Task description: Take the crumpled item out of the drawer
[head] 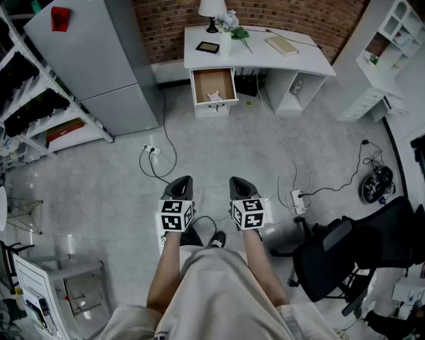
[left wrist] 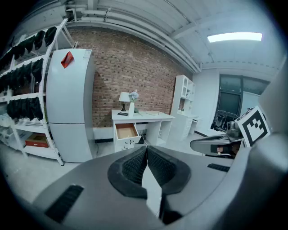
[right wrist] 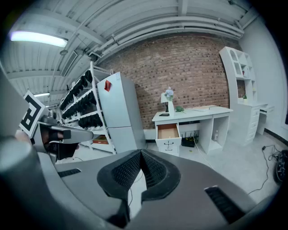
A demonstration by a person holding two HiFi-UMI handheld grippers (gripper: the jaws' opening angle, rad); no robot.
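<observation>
A white desk (head: 305,61) stands against the brick wall, far ahead of me. Its top left drawer (head: 214,86) is pulled open, and a small pale crumpled item (head: 214,97) lies at the drawer's front. The same open drawer (left wrist: 126,131) shows small in the left gripper view, and the drawer (right wrist: 168,132) also shows in the right gripper view. My left gripper (head: 180,183) and right gripper (head: 240,183) hang side by side over the floor, well short of the desk. Both are shut with tips touching and hold nothing.
A grey fridge (head: 99,60) and a rack of shelves (head: 40,106) stand to the left. Cables and a power strip (head: 297,198) lie on the floor to the right of the path. A black office chair (head: 345,255) sits at my right. A lamp (head: 212,13) and tablet (head: 208,47) rest on the desk.
</observation>
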